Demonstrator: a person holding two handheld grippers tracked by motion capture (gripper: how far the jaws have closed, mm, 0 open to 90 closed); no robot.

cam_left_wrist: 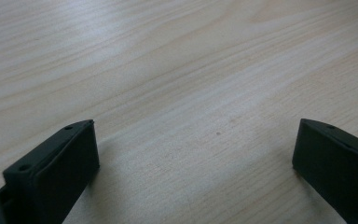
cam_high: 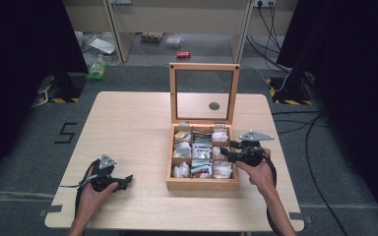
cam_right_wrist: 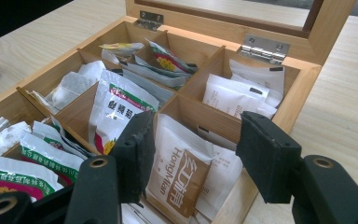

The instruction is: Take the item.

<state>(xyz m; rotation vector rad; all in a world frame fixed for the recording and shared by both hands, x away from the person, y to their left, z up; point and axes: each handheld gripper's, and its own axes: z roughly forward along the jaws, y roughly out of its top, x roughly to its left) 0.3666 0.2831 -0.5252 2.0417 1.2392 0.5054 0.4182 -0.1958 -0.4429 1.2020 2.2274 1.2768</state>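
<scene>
1. So far, judging by how things lie, the work looks to be at its reaching stage: the wooden box (cam_high: 203, 183) stands open on the table (cam_high: 128, 128), its glass lid (cam_high: 204, 93) upright at the far edge of the box; nothing has been lifted out that I can see.
2. Right gripper (cam_right_wrist: 193, 149) hangs over the near right corner of the box, jaws apart and straddling a brown and white sachet (cam_right_wrist: 179, 175) that stands in the compartment there; the pads do not press on it, so I judge the grasp not yet made.
3. Left gripper (cam_left_wrist: 193, 154) rests well to the left of the box, over bare wood, jaws wide apart with nothing between them; it seems to be idle.
4. What is left, as I read it: closing on the sachet, drawing it up clear of the dividers, and setting it wherever it belongs.
5. That sachet is a flat paper packet, white with a brown panel bearing the letters "HongMian"; it leans against the divider toward the middle of the box, with a plain white packet (cam_right_wrist: 223, 175) just behind it; its top edge stands free above the compartment wall, which should give the jaws purchase.
</scene>
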